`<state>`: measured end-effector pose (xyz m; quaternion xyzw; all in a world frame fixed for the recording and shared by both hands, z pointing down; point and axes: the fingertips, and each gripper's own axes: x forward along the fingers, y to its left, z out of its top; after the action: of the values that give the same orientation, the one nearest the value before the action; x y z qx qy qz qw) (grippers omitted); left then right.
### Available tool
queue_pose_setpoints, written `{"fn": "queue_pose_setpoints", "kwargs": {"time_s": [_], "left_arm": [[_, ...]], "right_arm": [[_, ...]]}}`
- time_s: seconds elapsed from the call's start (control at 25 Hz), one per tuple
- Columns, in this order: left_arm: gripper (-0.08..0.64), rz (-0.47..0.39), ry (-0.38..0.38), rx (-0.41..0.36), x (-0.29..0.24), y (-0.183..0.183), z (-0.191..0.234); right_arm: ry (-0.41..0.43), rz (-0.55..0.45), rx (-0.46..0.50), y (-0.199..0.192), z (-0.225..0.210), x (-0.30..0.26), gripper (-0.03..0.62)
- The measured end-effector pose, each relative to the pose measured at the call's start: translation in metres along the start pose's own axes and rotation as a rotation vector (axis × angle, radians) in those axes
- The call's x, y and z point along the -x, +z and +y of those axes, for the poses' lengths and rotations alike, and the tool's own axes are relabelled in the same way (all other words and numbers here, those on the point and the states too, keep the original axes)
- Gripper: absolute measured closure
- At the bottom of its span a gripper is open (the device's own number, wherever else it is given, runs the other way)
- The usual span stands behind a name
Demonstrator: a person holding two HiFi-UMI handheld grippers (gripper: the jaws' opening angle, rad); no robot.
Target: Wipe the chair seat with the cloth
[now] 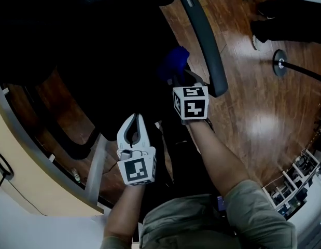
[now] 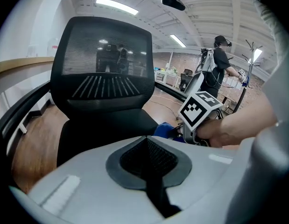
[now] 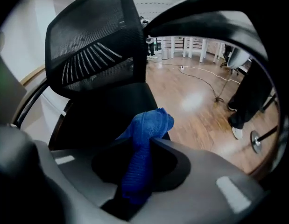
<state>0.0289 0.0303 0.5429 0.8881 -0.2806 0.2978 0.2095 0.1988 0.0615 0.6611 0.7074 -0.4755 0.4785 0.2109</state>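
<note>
Right hand-held gripper (image 3: 145,143) is clamped on the blue cloth (image 3: 150,121), with a bunched fold running up between its jaws and spilling past the tips at centre frame, over the black chair seat (image 3: 107,113). Contact with the seat can't be made out. In the head view the cloth sits just above that gripper, left of the curved armrest (image 1: 207,40). The left hand-held gripper (image 1: 135,119) is at lower centre, jaws pressed together on nothing, with the cloth up to its right.
</note>
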Motion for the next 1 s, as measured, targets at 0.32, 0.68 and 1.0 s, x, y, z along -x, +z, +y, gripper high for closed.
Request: {"fn": "queue_pose_setpoints", "kwargs": {"time_s": [0.32,0.68,1.0], "left_arm": [[0.555,0.019,-0.019,0.015,-0.011,-0.004,-0.009],[0.555,0.005,0.042,0.066,0.010,-0.005,0.021],[0.555,-0.014,0.220,0.182,0.065,-0.031,0.078]], "right_arm": [[-0.049,0.024,-0.106,-0.019,-0.026,-0.003,0.502],[-0.043,0.006,0.057,0.002,0.006,0.006,0.502],[0.228,-0.022,0.400,0.005,0.151,0.016,0.502]]}}
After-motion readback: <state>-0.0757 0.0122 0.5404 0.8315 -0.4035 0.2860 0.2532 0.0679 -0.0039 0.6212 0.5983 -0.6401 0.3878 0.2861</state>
